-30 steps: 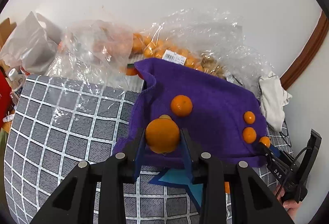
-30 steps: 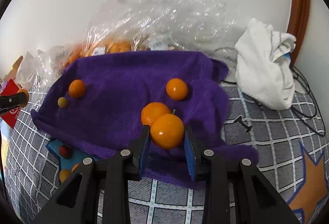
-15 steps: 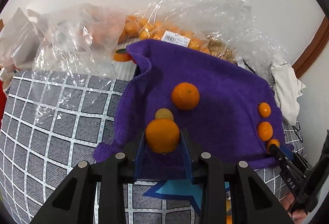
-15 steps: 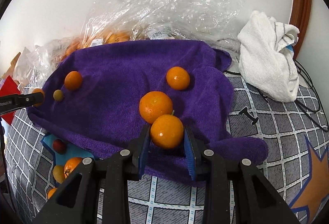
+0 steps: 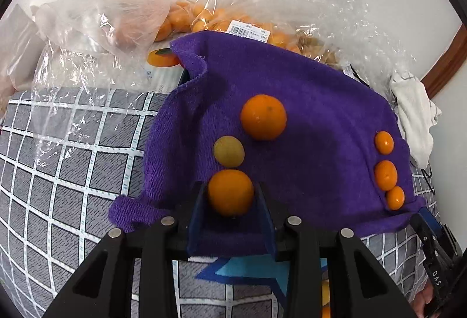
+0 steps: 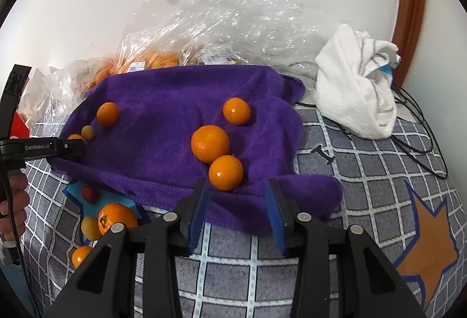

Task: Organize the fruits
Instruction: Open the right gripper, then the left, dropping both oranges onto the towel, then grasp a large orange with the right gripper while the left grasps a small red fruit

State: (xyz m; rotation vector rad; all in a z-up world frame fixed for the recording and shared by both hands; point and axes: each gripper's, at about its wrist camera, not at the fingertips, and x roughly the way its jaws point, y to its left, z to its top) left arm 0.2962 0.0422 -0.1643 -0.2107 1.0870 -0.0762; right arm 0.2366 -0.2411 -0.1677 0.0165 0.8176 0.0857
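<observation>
Now the left gripper [image 5: 230, 198] has its blue fingers [image 5: 196, 210] parting narrowly around a small orange [image 5: 230, 192] that sits on the near edge of the purple towel [image 5: 315, 125]; whether the pads still press it I cannot tell. Just beyond it lies a yellowish-green fruit [image 5: 228, 151], and past that a larger orange [image 5: 263, 117]. The right gripper [image 6: 236, 201] is opening too, its fingers [image 6: 199, 201] well clear of an orange [image 6: 225, 172] that rests on the towel just ahead of them, touching a bigger orange [image 6: 210, 143]. A third orange [image 6: 236, 111] lies farther back. Off the towel's near left corner, on a checked grey cover [image 6: 364, 172], sit more loose fruits [image 6: 116, 218] on a blue star. Behind the towel, clear plastic bags [image 5: 262, 11] hold more oranges, and a white cloth [image 6: 354, 84] lies crumpled to the right.
</observation>
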